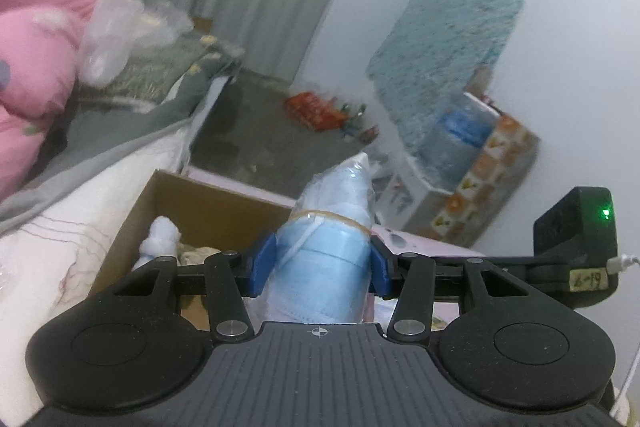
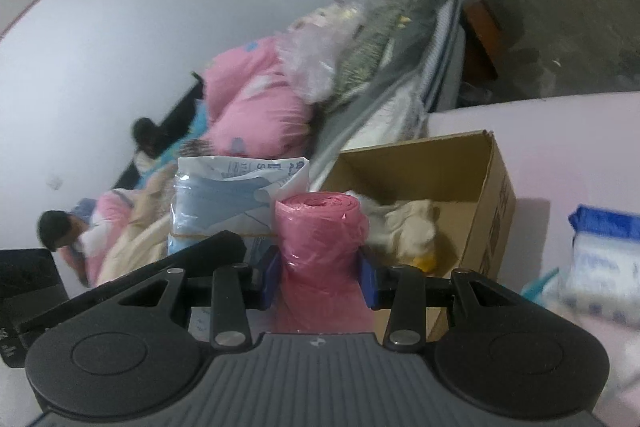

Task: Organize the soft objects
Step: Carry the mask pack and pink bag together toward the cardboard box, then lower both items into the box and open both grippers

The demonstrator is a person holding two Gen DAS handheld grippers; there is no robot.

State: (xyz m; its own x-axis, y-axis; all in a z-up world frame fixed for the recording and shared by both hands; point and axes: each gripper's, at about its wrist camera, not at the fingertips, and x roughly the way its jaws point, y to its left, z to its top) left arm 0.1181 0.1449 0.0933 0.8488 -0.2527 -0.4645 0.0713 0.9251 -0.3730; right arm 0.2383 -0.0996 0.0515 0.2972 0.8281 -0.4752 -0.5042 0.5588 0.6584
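Note:
My left gripper (image 1: pixel 322 259) is shut on a pack of light blue face masks (image 1: pixel 324 251), wrapped in clear plastic with a rubber band around it. The pack points up and forward, just right of an open cardboard box (image 1: pixel 132 227) that holds white and cream soft things (image 1: pixel 160 235). My right gripper (image 2: pixel 320 267) is shut on a pink roll of plastic bags (image 2: pixel 320 227), standing upright between the blue pads. In the right wrist view the mask pack (image 2: pixel 224 199) shows just left of the roll, and the cardboard box (image 2: pixel 496 187) stands right behind it.
The box stands on a pale pink surface (image 2: pixel 560 155) beside a bed piled with a pink quilt (image 2: pixel 256 99), grey bedding (image 1: pixel 132 107) and clear plastic. A blue-and-white pack (image 2: pixel 600 255) lies at the right. A person sits on the bed at far left (image 2: pixel 60 227). A black unit with a green light (image 1: pixel 576 227) is at the right.

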